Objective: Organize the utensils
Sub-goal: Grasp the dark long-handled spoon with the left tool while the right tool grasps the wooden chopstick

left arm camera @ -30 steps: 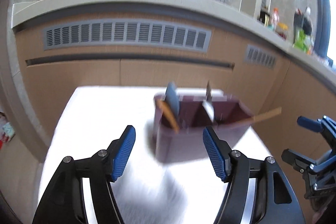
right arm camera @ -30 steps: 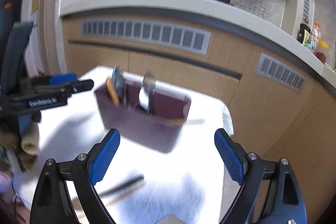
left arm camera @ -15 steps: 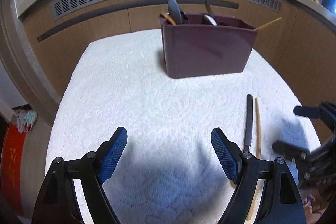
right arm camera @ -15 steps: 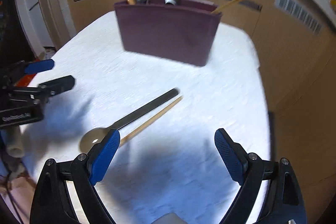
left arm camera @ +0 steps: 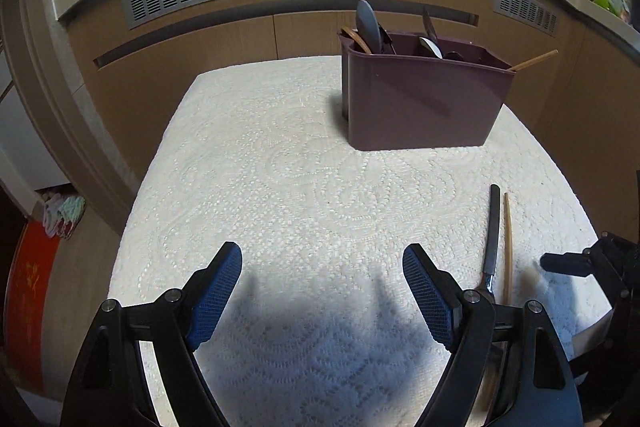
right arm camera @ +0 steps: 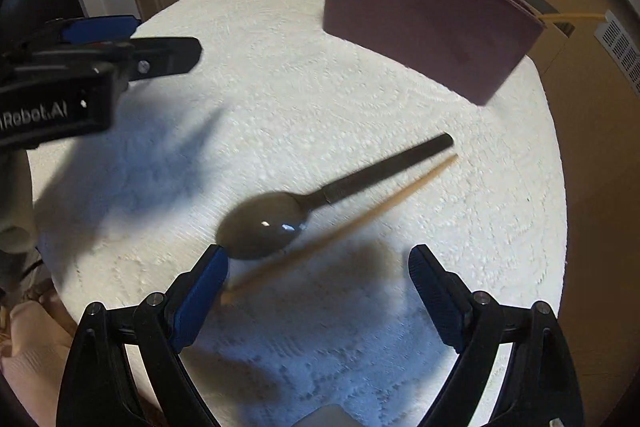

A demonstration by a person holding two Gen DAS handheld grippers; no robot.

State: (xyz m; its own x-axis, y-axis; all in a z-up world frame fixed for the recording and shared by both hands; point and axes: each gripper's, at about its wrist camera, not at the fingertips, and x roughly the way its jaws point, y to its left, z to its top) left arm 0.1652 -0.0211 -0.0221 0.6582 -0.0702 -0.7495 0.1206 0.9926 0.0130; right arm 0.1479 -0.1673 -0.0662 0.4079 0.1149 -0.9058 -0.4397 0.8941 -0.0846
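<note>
— so, where are the utensils?

— a dark-handled spoon [right arm camera: 304,207] lies on the white cloth [right arm camera: 360,87], its bowl just ahead of the right gripper [right arm camera: 319,273], by the left fingertip. a wooden chopstick [right arm camera: 344,227] lies beside it, one end near that same finger.

— and the fingers?

— both spread wide, grasping nothing. the left gripper [left arm camera: 322,285] hovers over bare cloth.

— the holder?

— the maroon caddy [left arm camera: 424,103] stands well ahead of both, utensils already poking out.
</note>
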